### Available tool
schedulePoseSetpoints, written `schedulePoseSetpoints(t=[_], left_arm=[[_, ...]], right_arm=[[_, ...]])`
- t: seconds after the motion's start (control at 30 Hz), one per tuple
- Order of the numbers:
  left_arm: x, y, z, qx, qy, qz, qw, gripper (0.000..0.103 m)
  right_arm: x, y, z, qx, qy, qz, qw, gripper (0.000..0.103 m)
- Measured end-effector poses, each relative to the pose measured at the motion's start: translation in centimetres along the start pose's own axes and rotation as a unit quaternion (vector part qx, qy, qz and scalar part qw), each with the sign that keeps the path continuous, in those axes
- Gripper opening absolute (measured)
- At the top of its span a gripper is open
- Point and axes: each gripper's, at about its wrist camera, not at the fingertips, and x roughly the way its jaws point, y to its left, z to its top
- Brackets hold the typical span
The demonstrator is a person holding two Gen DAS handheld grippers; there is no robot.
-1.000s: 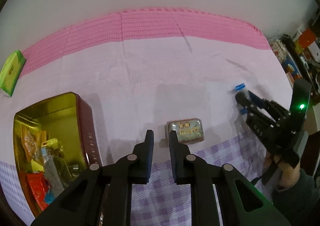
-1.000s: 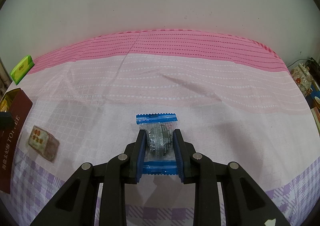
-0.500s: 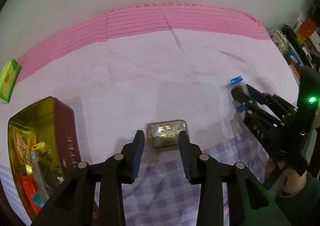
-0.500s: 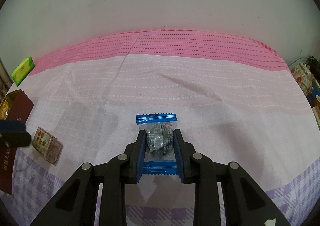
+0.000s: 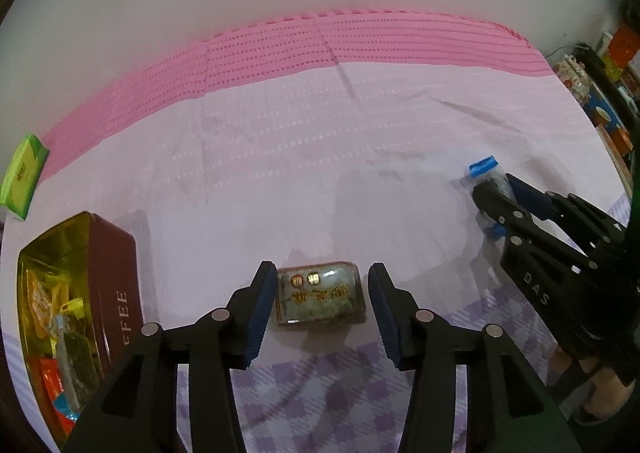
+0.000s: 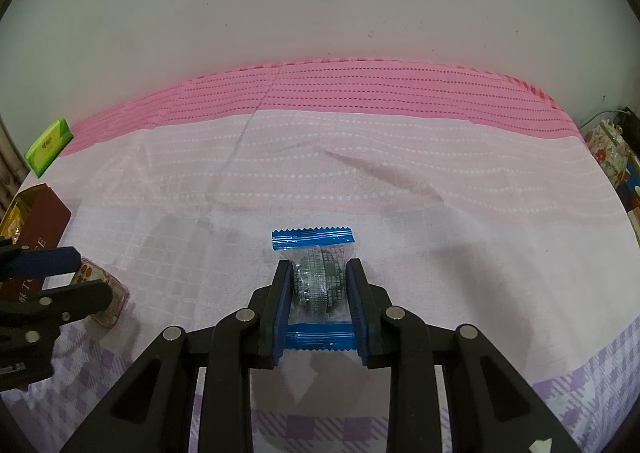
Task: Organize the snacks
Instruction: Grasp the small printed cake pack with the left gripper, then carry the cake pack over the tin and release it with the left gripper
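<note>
The left gripper (image 5: 320, 309) is pointing steeply down at the bed, and its jaws are opening at this moment. A small clear-wrapped snack brick (image 5: 320, 299) with gold characters on top is lying flat between the two blue pads. The pads are standing on each side of it; the left pad is just beside the wrapper and the right pad is a little apart, so nothing is being squeezed.

The right gripper (image 6: 320, 307) is staying pressed together on a blue-edged snack packet (image 6: 316, 281), a clear pouch with a dark round piece inside. Its pads are pinching the middle of the pouch, and the blue sealed ends are sticking out above and below the fingers. In the left wrist view this right gripper (image 5: 490, 195) is showing at the right side, well apart from the brick.

Everything is lying on a cloth (image 5: 280, 173) that is pink at the far side, pale in the middle and purple checked near the cameras. At the left an open dark red tin (image 5: 116, 273) with a gold inside is holding several wrapped snacks (image 5: 60, 333). A green packet (image 5: 24, 177) is resting at the far left edge of the cloth.
</note>
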Motion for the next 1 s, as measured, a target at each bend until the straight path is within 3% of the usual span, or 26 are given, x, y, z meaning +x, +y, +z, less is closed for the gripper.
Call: schedulePoseSetpoints(t=[0.2, 0.5, 1.0], left_arm=[[0.3, 0.2, -0.2, -0.002, -0.001, -0.004, 1.0, 0.056], [1.5, 1.0, -0.8, -0.026, 0.02, -0.011, 0.9994, 0.056], [1.4, 1.2, -1.1, -0.027, 0.019, -0.02, 0.9993, 0.049]], right_arm=[[0.0, 0.0, 0.0, 0.0, 0.0, 0.0, 1.0, 0.026], [0.0, 0.0, -0.1, 0.0, 0.0, 0.0, 1.0, 0.026], [0.0, 0.0, -0.1, 0.0, 0.0, 0.0, 1.0, 0.026]])
